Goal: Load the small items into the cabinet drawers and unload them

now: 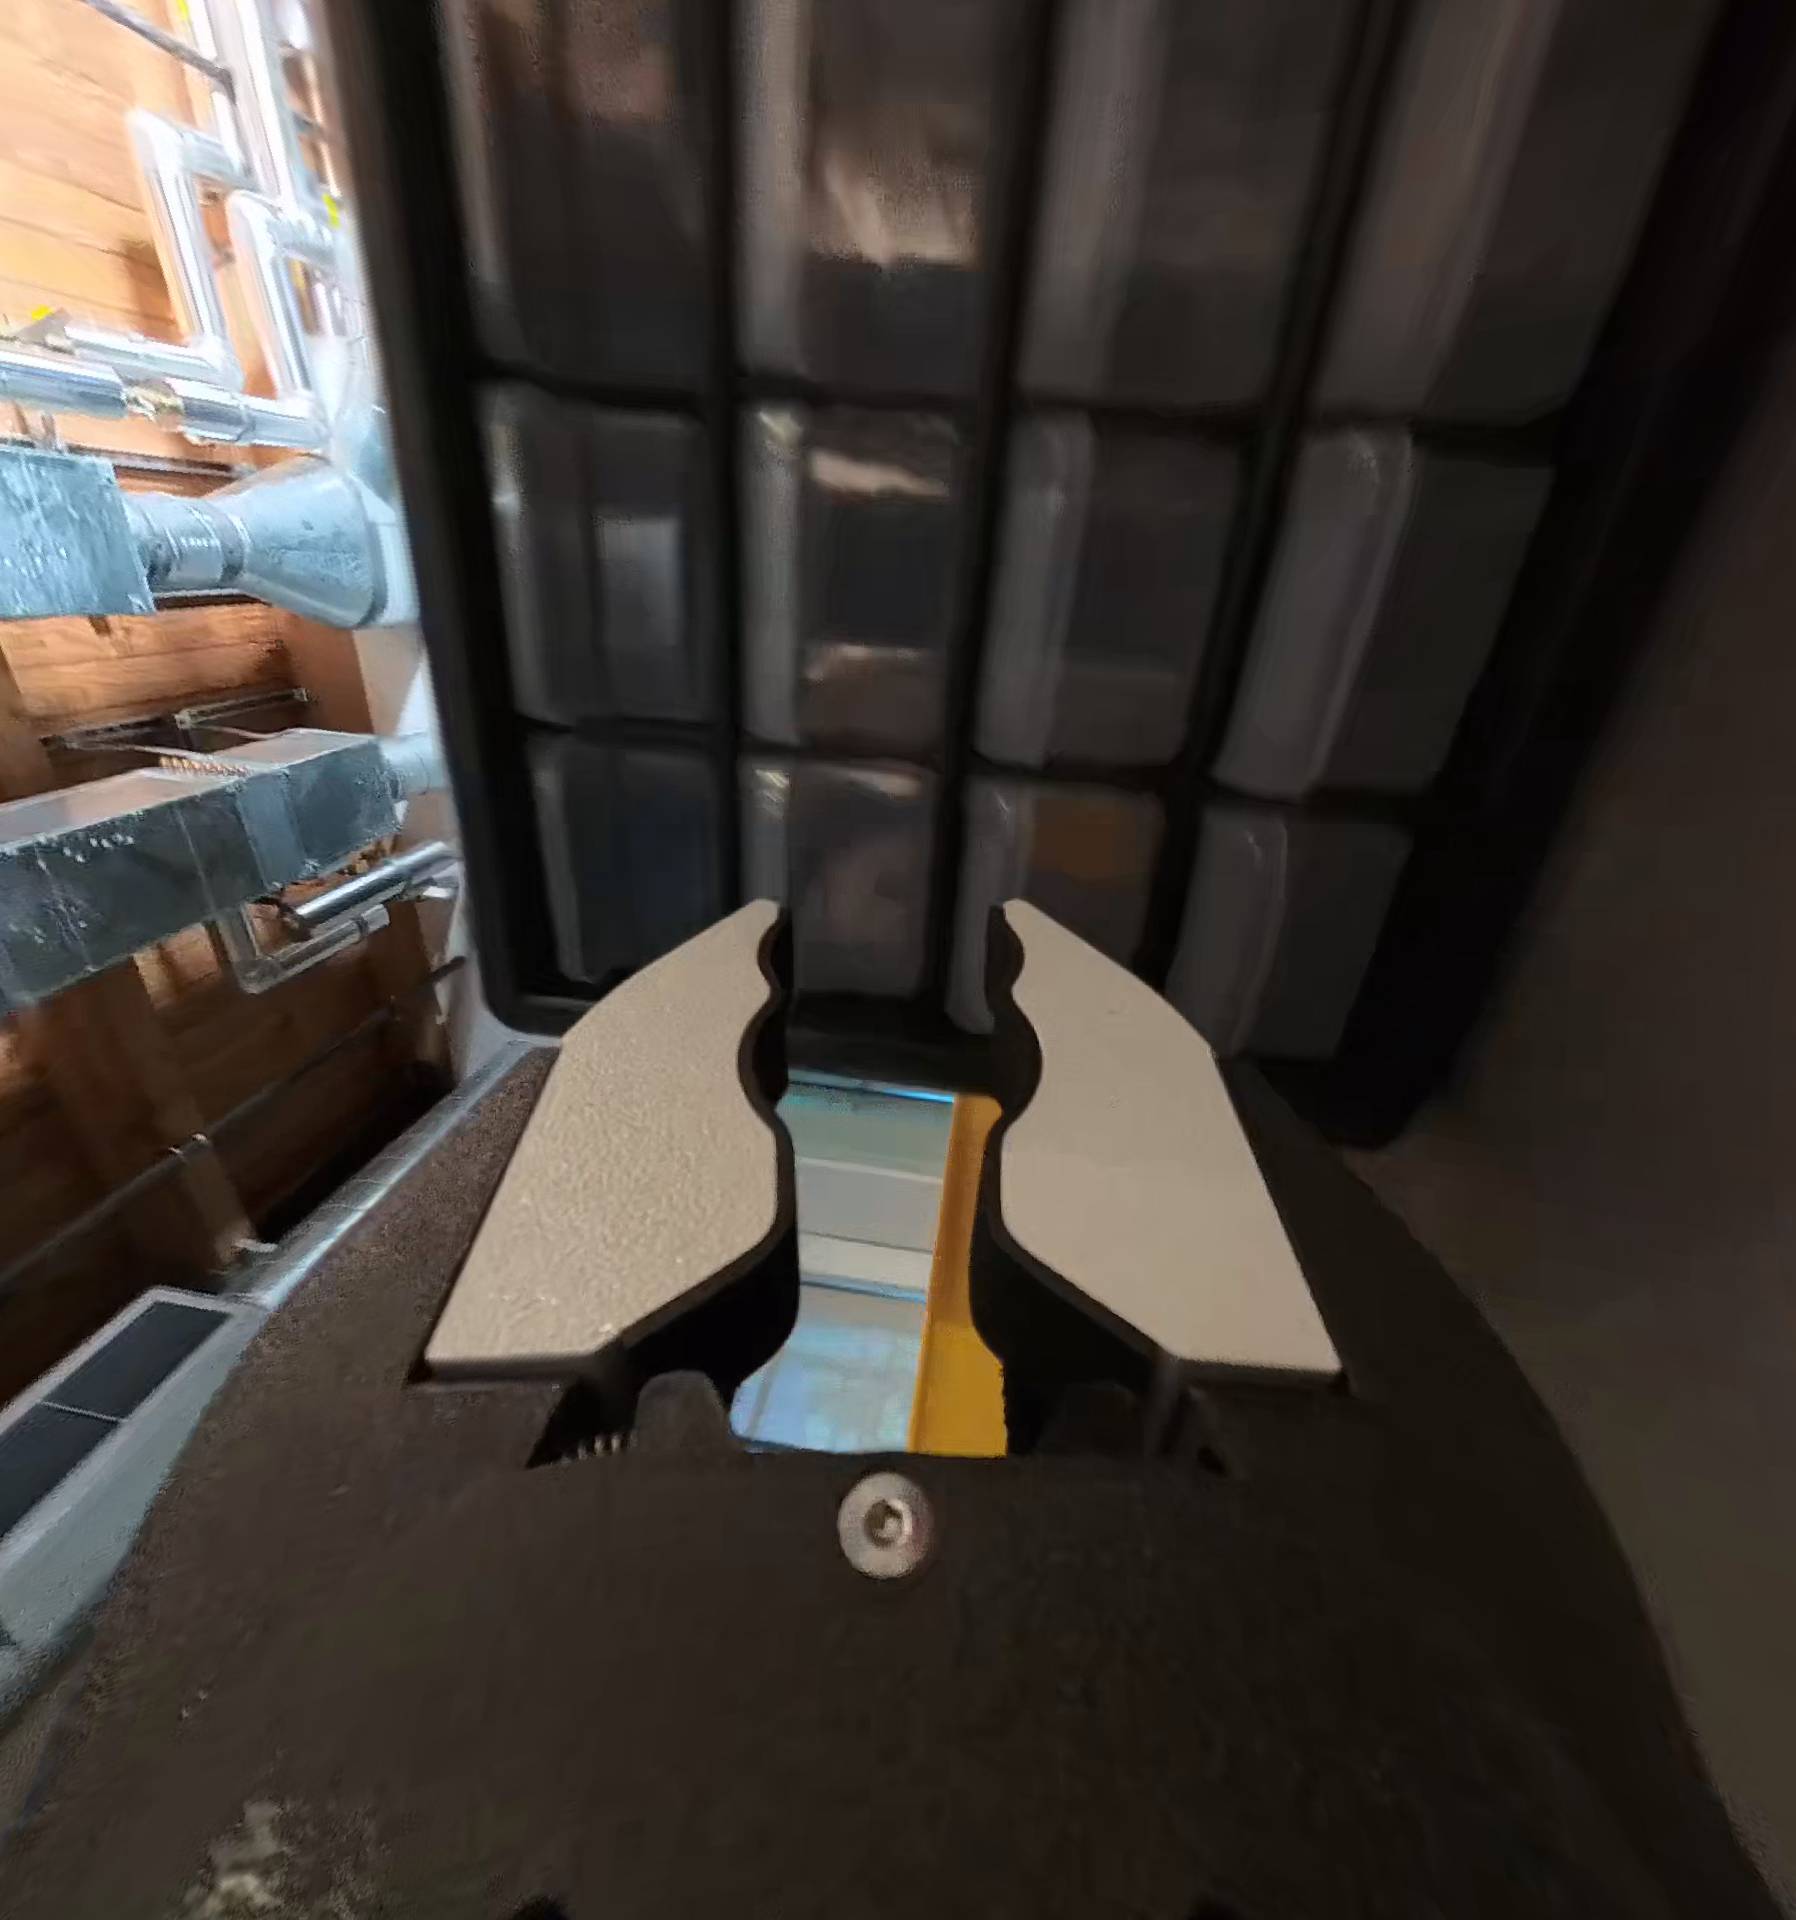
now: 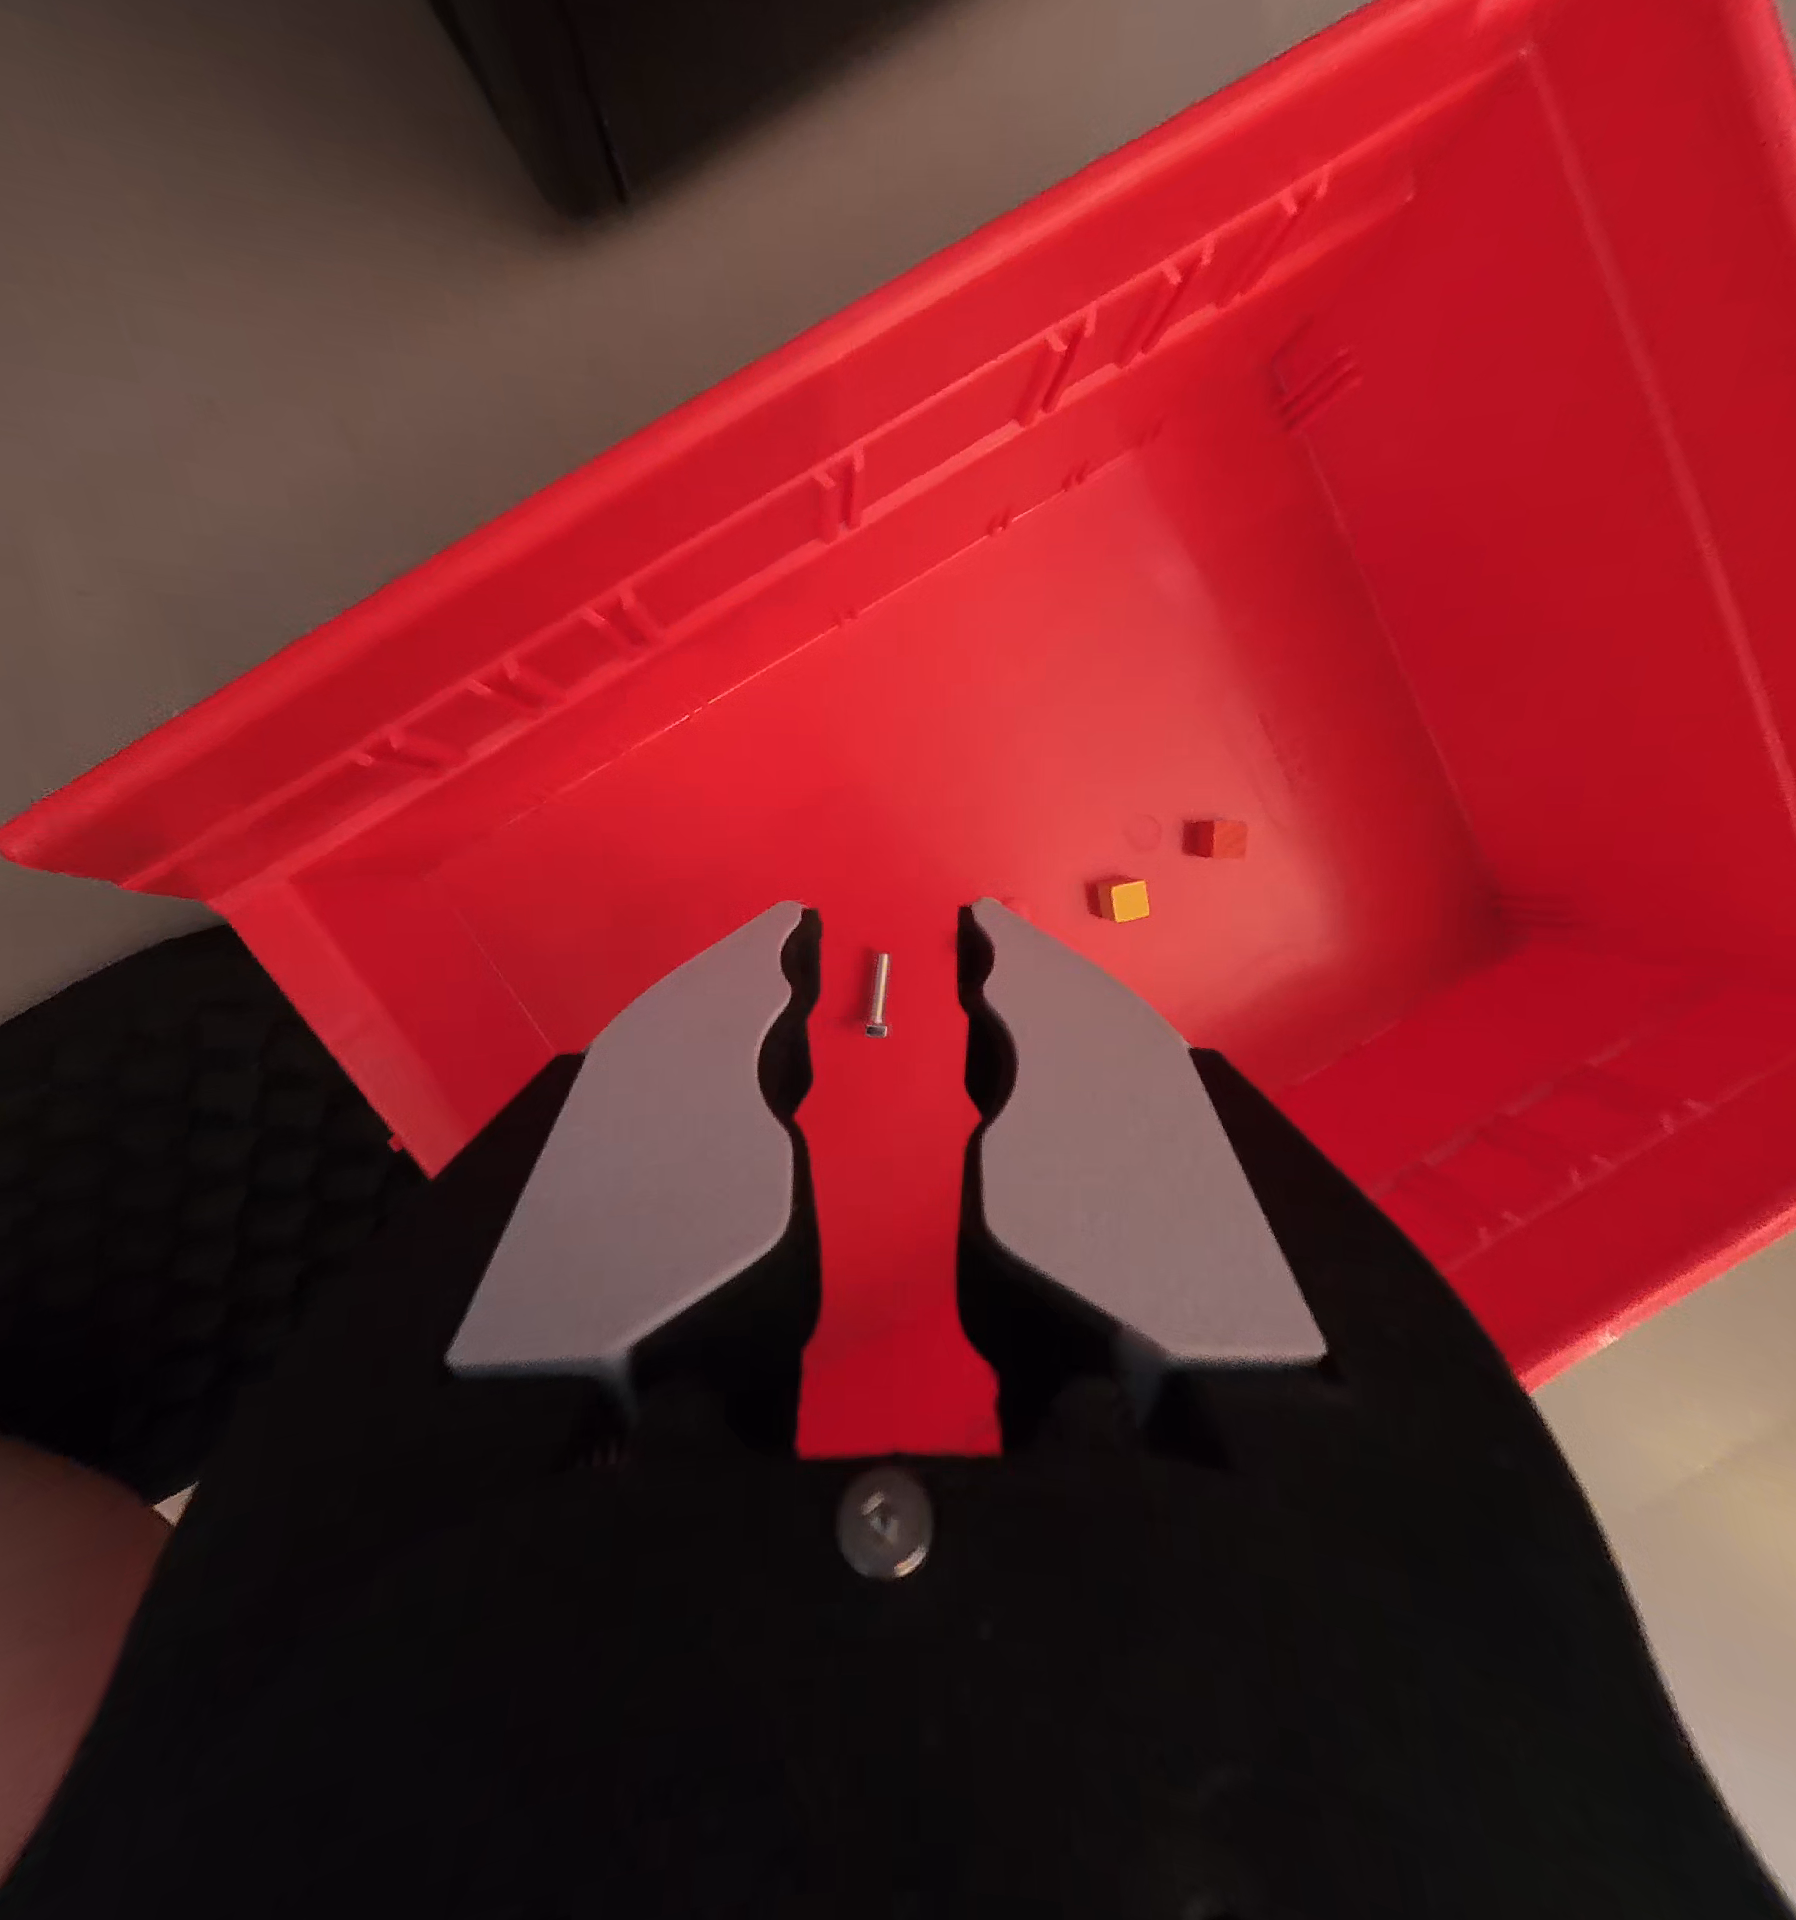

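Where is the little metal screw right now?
In the right wrist view, the screw lies on the red bin floor, between the open right tongs, left of the yellow cube.

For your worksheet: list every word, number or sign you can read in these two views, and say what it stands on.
None can be read in either view.
The cabinet drawers show only blurred reflections.
The red bin has faint moulded marks on its floor, too blurred to read.

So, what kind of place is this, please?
Probably a workshop or industrial storage area: a black small-parts cabinet with translucent drawers, insulated silver pipes on a wooden wall, and a red parts bin holding a screw.
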